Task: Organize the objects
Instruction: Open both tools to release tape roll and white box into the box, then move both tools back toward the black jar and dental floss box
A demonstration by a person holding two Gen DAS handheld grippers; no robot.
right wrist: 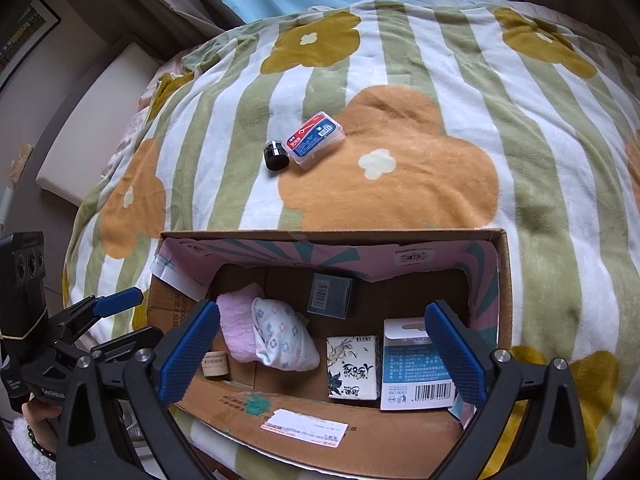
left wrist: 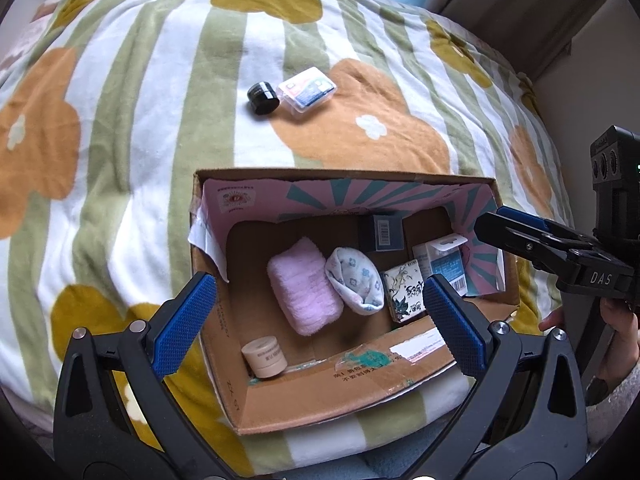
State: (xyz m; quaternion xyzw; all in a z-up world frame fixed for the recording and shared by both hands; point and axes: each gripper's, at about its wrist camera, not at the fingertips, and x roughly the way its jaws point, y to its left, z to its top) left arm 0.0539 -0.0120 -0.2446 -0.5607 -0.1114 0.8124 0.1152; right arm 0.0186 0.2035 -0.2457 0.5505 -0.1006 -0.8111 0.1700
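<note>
on the flower-striped blanket (left wrist: 120, 120) sits a cardboard box (left wrist: 320, 396); both tongs, left (left wrist: 320, 322) and right (right wrist: 326, 350), gape empty.

Soft daylight, sharp, fisheye-warped edges

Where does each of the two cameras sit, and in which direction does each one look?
Left wrist: on the left gripper, open, above the near-left edge of the open brown cardboard box, looking forward and down; the right gripper enters at right.
Right wrist: on the right gripper, open, above the box's near side; the left gripper shows at left.
Shared: box, striped floral blanket, small black jar.
</note>
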